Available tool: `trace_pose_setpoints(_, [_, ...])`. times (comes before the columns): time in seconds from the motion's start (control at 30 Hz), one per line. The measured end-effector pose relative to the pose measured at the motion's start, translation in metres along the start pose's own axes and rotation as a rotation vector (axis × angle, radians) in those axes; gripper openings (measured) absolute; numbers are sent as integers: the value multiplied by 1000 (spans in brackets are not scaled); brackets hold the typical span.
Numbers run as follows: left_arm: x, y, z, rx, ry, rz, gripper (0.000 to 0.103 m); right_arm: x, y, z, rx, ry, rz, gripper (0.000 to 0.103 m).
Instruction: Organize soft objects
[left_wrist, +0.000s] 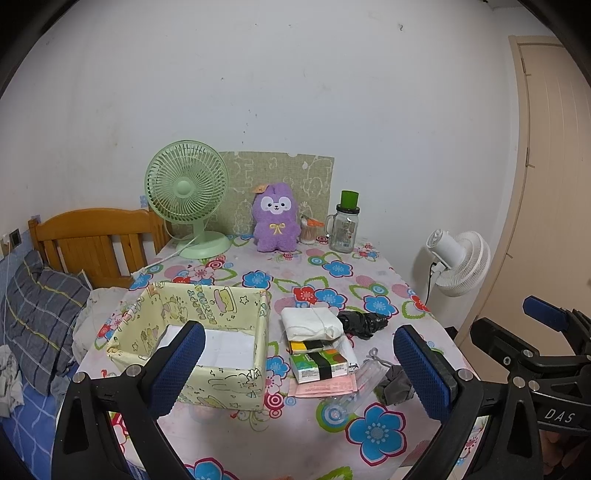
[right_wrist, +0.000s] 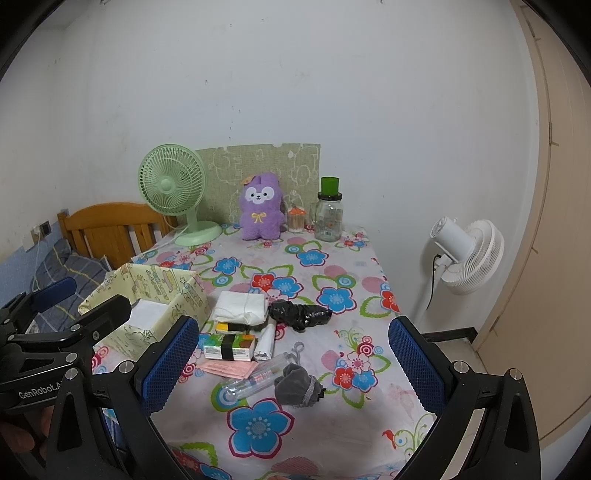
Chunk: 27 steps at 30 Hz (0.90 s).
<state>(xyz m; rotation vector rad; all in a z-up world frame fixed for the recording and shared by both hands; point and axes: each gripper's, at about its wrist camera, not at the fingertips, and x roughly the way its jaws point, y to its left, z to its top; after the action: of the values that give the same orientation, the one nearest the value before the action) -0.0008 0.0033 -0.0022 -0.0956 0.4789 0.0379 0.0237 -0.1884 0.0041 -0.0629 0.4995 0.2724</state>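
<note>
Both grippers hover wide, holding nothing: left gripper (left_wrist: 299, 369), right gripper (right_wrist: 293, 360). Yellow box (left_wrist: 229, 310) at 9 o'clock on the table (right_wrist: 332, 406). White bundle (right_wrist: 242, 308), black bag (right_wrist: 299, 314), grey cloth (right_wrist: 295, 384) cluster at center.

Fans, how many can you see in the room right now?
2. A green desk fan stands at the table's far left corner beside the purple plush. A white fan stands on the floor off the table's right side, near the door. Others may be out of view.
</note>
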Motion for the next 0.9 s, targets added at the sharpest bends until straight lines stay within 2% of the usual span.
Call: trace_pose_setpoints(0.9, [4,-1,1,-5,5,0,103,0,-1,0,0,3,2,103])
